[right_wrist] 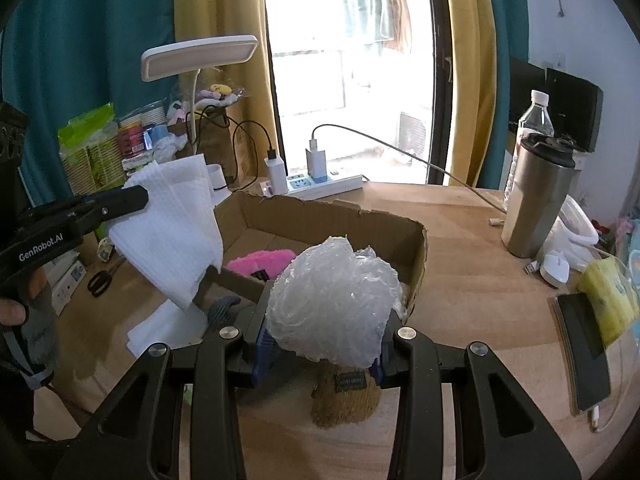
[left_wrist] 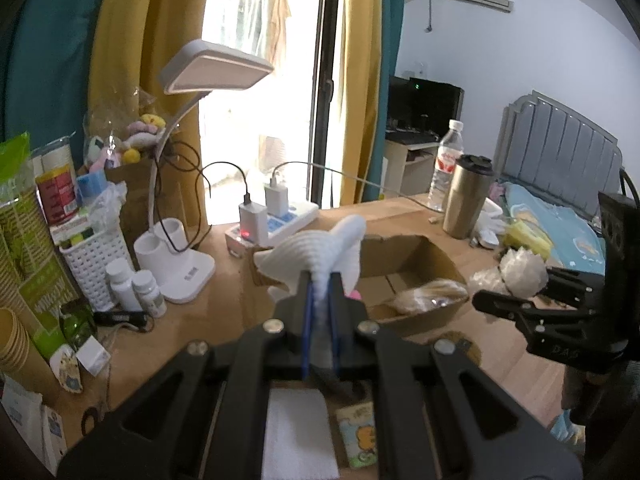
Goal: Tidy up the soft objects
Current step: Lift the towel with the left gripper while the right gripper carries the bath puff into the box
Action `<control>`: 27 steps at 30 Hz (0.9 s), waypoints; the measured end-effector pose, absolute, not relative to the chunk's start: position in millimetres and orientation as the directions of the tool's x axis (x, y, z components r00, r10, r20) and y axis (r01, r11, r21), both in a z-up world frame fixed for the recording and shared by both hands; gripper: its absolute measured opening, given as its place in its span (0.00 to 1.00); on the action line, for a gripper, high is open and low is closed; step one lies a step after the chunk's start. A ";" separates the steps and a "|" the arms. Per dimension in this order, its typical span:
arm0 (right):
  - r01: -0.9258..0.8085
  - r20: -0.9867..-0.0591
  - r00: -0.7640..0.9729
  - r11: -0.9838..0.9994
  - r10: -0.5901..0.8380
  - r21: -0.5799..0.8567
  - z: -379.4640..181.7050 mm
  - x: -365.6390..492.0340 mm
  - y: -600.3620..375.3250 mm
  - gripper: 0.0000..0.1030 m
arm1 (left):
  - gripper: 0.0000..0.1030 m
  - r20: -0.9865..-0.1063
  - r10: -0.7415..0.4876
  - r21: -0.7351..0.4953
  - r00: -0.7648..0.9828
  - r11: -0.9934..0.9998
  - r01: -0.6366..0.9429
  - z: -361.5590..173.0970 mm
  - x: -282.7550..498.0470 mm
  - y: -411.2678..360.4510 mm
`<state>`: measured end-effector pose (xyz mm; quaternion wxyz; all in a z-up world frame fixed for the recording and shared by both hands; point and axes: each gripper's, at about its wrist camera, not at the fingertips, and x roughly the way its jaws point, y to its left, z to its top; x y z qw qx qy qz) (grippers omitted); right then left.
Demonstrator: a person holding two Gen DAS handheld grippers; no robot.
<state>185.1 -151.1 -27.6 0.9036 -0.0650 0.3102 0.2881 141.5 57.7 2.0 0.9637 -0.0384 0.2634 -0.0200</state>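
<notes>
My left gripper (left_wrist: pixel 320 280) pinches a white cloth (left_wrist: pixel 316 248) above the box's (right_wrist: pixel 416 248) left rim | my right gripper (right_wrist: pixel 320 344) clamps crumpled plastic wrap (right_wrist: pixel 332 304) at its near edge | bare table (right_wrist: pixel 460 280) right of the box.

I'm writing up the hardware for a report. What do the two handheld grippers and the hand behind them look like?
Both grippers are matte black plastic linkages with silver round pivot bolts and blue finger pads. The left gripper carries white "GenRobot.AI" lettering on its side, and the bare hand holding it shows skin beside a grey grip. The right gripper has faint embossed letters on its body. No cables are visible on either.
</notes>
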 end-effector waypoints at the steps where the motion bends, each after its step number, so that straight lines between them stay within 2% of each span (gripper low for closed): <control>1: -0.561 -0.599 0.641 0.825 0.480 0.061 -28.0 187.5 -150.6 0.39 | 0.07 -0.506 -0.057 -0.084 0.861 0.996 0.016 2.0 143.8 59.0; 16: -0.575 -0.601 0.628 0.815 0.494 0.069 -31.3 218.4 -131.6 0.39 | 0.07 -0.511 -0.059 -0.103 0.858 0.995 0.007 -5.8 179.8 77.9; 27: -0.583 -0.617 0.611 0.809 0.496 0.073 -40.1 241.4 -119.5 0.39 | 0.07 -0.545 -0.073 -0.121 0.836 0.993 0.008 -26.5 209.3 85.7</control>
